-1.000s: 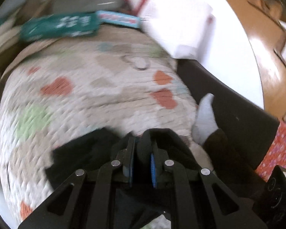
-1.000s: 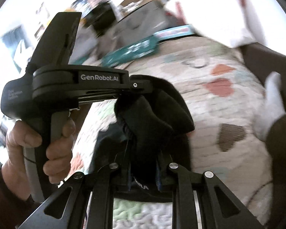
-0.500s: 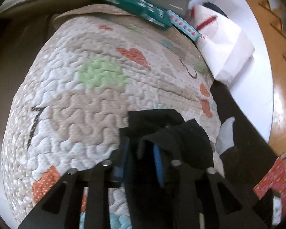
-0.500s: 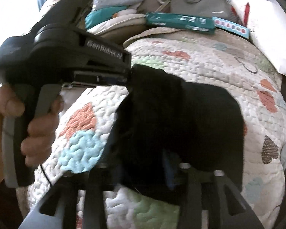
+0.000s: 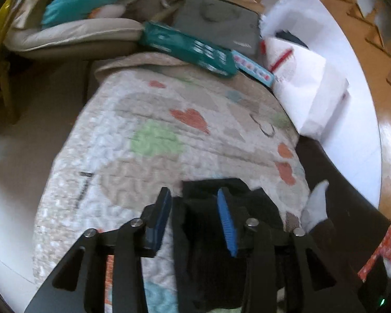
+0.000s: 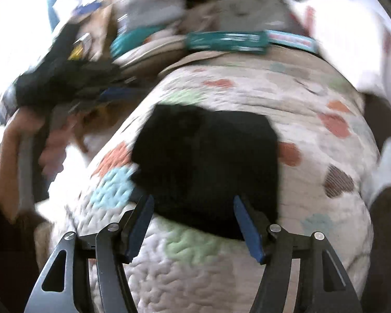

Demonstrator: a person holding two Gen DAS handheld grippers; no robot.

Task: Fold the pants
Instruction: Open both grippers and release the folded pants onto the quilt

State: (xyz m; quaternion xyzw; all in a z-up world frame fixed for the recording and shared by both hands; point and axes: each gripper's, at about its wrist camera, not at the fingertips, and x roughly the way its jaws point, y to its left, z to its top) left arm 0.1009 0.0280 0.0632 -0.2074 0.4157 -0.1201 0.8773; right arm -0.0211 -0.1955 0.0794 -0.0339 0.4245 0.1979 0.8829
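The black pants [image 6: 208,161] lie folded in a compact block on the quilted patterned blanket [image 6: 312,135]. In the left wrist view the pants [image 5: 221,247] sit under and between my fingers. My left gripper [image 5: 193,208] is open, its blue pads apart over the near edge of the pants. My right gripper [image 6: 193,216] is open and empty, just short of the near edge of the pants. The left gripper also shows blurred in the right wrist view [image 6: 65,83], held by a hand at the left.
A teal box [image 5: 187,47] and a grey bag [image 5: 219,23] lie at the far end of the blanket. A white paper bag [image 5: 307,86] stands at the right. A white-socked foot [image 5: 315,206] rests at the blanket's right edge. Beige cushions [image 5: 73,34] lie far left.
Both grippers have opened and let go of the pants, which now lie folded on the blanket. The left gripper has drawn away to the left.
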